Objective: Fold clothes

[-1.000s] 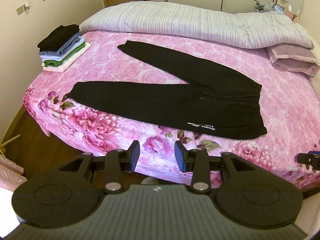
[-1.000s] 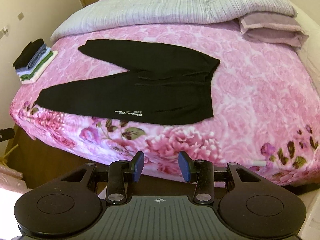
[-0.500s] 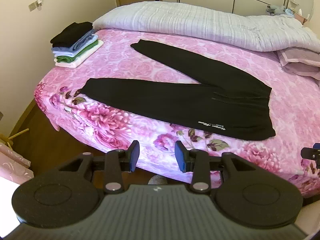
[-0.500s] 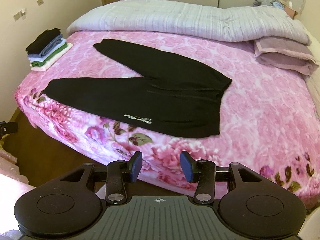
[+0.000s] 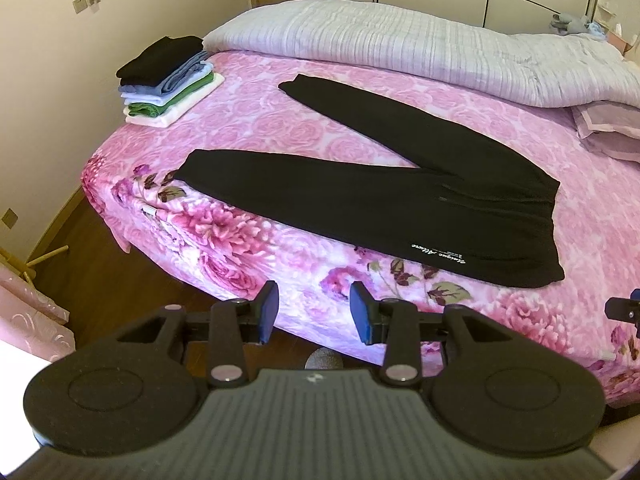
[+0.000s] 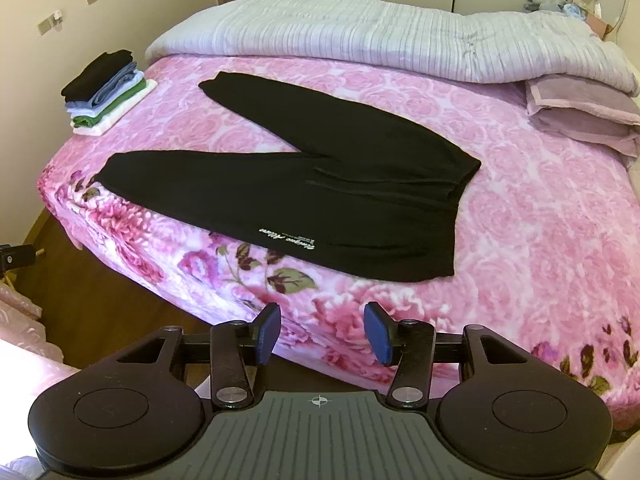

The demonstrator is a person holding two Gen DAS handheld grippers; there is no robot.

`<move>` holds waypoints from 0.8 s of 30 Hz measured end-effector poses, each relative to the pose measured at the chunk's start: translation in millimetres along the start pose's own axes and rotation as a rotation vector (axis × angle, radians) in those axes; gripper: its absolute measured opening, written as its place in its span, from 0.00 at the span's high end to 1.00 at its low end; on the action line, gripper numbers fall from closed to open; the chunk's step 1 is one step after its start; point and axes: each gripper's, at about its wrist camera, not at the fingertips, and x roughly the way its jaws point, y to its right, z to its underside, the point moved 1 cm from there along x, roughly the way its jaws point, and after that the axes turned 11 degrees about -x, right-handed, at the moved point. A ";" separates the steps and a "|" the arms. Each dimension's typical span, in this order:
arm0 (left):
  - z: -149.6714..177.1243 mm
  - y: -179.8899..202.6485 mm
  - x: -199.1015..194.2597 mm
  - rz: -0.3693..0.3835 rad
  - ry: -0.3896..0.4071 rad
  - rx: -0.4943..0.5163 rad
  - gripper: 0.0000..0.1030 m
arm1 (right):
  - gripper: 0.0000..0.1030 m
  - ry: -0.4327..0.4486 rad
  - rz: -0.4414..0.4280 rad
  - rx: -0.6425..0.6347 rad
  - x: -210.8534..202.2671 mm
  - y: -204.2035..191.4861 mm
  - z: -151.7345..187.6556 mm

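A pair of black trousers (image 5: 380, 200) lies flat on the pink floral bed, legs spread in a V toward the left, waistband to the right, white lettering near the front edge. It also shows in the right wrist view (image 6: 320, 196). My left gripper (image 5: 313, 312) is open and empty, held off the bed's front edge, short of the trousers. My right gripper (image 6: 323, 334) is open and empty, also in front of the bed edge, below the lettering. The right gripper's tip shows at the far right of the left wrist view (image 5: 624, 310).
A stack of folded clothes (image 5: 168, 80) sits at the bed's far left corner. A grey striped quilt (image 5: 420, 40) lies along the head of the bed, with a mauve pillow (image 6: 580, 112) at the right. Wooden floor (image 5: 100, 280) lies left of the bed.
Both views have shifted left and back a little, so the bed and trousers sit further right in frame. Both grippers stay open and empty.
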 end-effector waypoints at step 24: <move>-60.7 26.8 81.8 0.053 -0.017 0.020 0.65 | 0.50 -0.008 0.025 0.052 52.7 35.7 -50.4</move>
